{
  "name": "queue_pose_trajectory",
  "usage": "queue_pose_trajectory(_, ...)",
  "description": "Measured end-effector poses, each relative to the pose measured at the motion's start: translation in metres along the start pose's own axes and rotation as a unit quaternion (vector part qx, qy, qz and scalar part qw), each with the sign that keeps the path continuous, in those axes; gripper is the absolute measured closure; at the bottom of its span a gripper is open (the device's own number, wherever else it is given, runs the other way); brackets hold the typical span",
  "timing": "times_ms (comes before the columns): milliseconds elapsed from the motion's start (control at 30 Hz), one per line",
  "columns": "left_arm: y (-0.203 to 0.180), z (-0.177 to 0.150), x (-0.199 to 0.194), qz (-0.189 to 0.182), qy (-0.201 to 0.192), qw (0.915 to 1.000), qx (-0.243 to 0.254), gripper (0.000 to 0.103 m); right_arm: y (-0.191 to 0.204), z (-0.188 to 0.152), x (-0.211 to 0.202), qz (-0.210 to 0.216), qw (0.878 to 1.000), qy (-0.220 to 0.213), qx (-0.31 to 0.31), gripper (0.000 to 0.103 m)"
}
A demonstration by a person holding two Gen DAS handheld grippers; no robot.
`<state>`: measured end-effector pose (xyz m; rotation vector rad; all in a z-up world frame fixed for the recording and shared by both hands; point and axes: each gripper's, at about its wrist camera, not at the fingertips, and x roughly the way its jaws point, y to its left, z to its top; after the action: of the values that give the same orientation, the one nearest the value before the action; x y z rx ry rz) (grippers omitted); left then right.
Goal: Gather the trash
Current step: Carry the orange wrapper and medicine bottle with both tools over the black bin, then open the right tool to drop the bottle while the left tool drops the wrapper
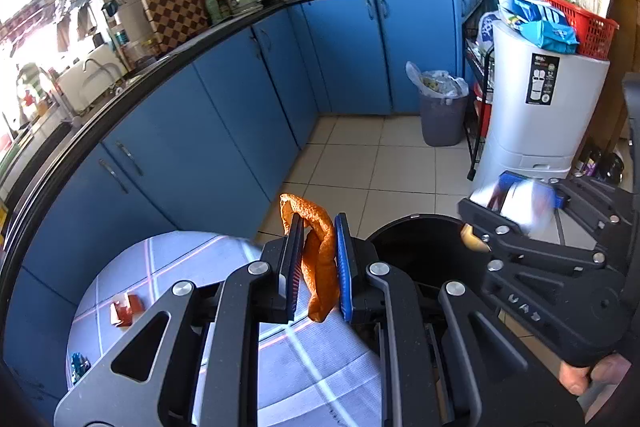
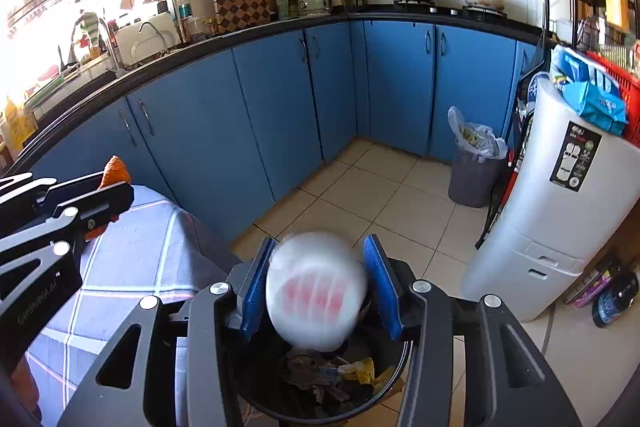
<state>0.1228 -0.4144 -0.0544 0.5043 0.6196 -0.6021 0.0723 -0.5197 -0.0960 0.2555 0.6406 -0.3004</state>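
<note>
A curl of orange peel hangs between the blue pads of my left gripper, which is shut on it just past the table's edge. A black trash bin stands on the floor below and to the right. In the right wrist view my right gripper hovers over that bin, which holds paper and a yellow scrap. A white round container with red print sits between the right fingers. It is motion-smeared while the fingers are sharp, so it looks loose and is sliding down.
A round table with a blue plaid cloth carries a red wrapper and a teal scrap. Blue cabinets run along the left and back. A grey lined bin and a white appliance stand on the tiled floor.
</note>
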Motion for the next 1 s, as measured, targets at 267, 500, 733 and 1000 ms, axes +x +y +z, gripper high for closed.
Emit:
queue_pose_trajectory(267, -0.017, 0.012, 0.019, -0.017, 0.007, 0.9998, 0.008, 0.086, -0.016, -0.004, 0.011, -0.031, 0.999, -0.005, 0.007, 0.019)
queue_pose_trajectory(500, -0.032, 0.017, 0.028, -0.033, 0.006, 0.9993, 0.018, 0.086, -0.034, -0.014, 0.013, -0.079, 0.997, 0.003, 0.008, 0.019)
queue_pose_trajectory(733, -0.043, 0.022, 0.031, -0.039, 0.005, 0.9989, 0.025, 0.086, -0.046, -0.022, 0.013, -0.078, 0.997, 0.01, 0.024, 0.019)
queue_pose_trajectory(1000, -0.05, 0.025, 0.033, -0.045, 0.003, 0.9985, 0.031, 0.086, -0.045, -0.027, 0.015, -0.077, 0.997, 0.014, 0.023, 0.019)
